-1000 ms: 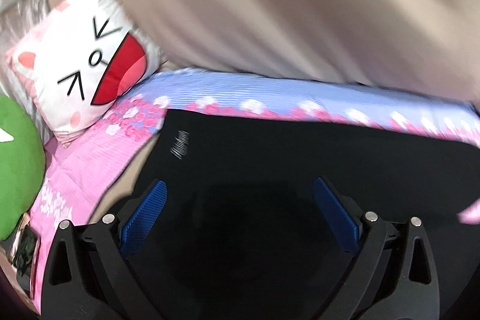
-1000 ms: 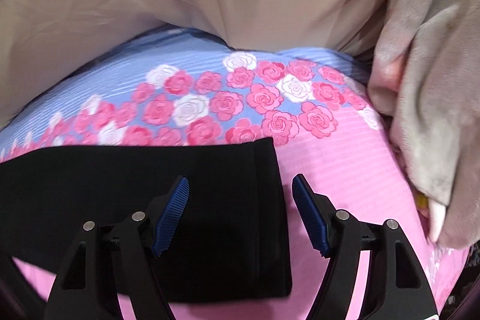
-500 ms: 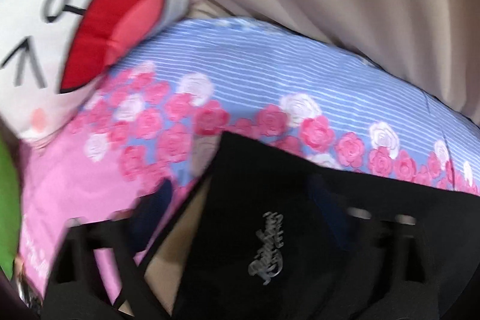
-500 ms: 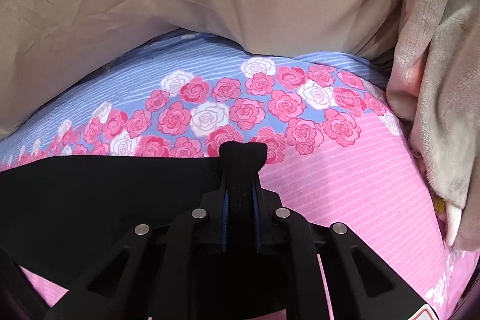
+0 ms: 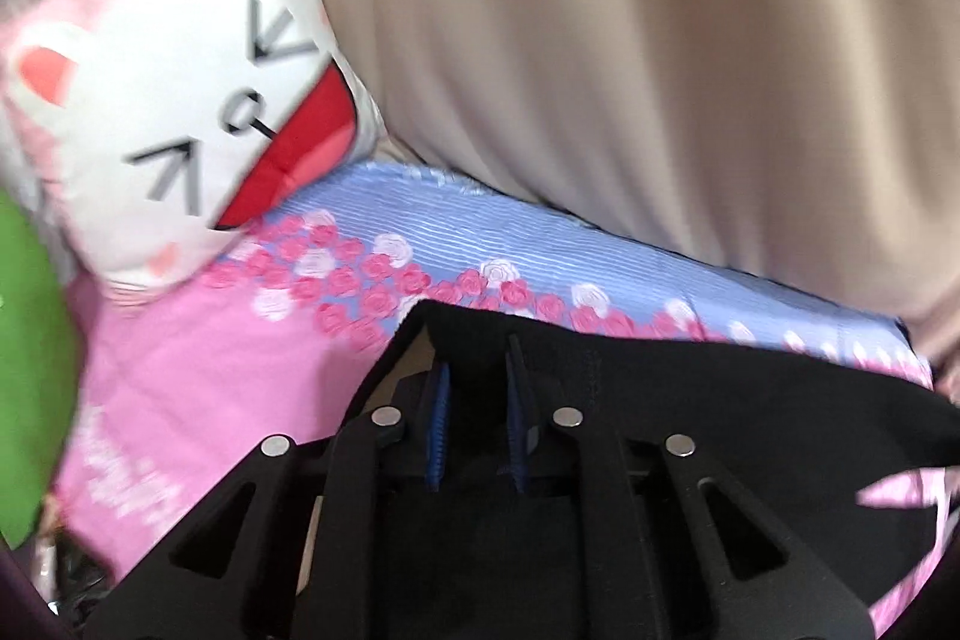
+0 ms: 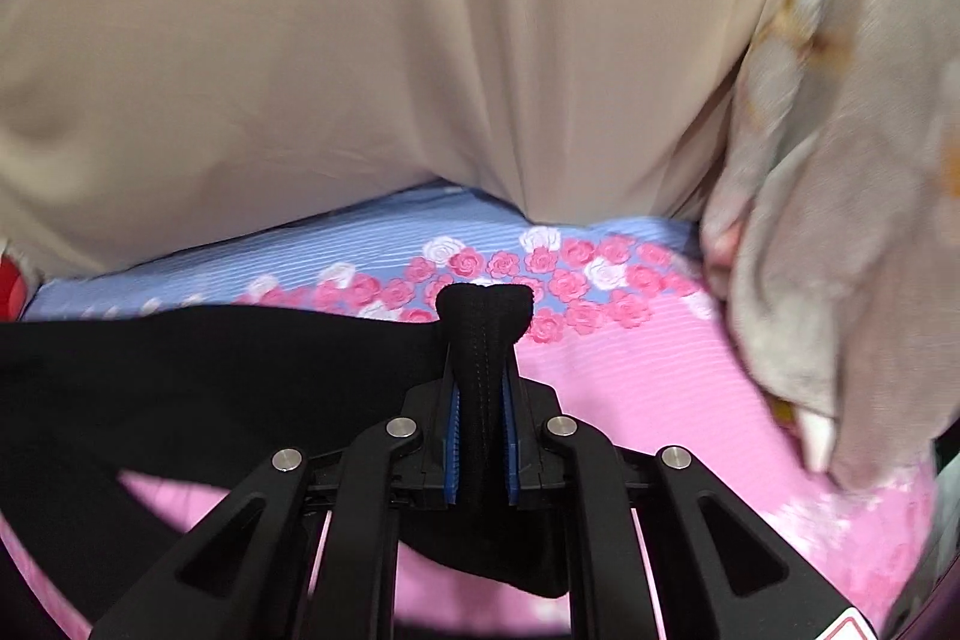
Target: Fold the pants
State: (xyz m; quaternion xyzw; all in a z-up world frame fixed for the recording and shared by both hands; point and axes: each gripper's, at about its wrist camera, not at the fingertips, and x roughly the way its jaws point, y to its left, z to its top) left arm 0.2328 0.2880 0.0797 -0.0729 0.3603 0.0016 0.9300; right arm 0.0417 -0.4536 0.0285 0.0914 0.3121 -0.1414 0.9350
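Black pants (image 5: 720,400) held at both ends, stretched sideways over the bed (image 6: 630,376).
Long axis runs between the grippers, across both views. Left gripper (image 5: 474,388) clamped on one corner, right gripper (image 6: 480,382) pinching the bunched other end, fabric poking past its tips. Cat pillow (image 5: 168,112) off left, beige curtain (image 6: 360,40) behind, crumpled blanket (image 6: 840,220) right; pink sheet bare beside the pants.

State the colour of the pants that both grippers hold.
Black. The pants show best in the right wrist view, pinched between blue pads.
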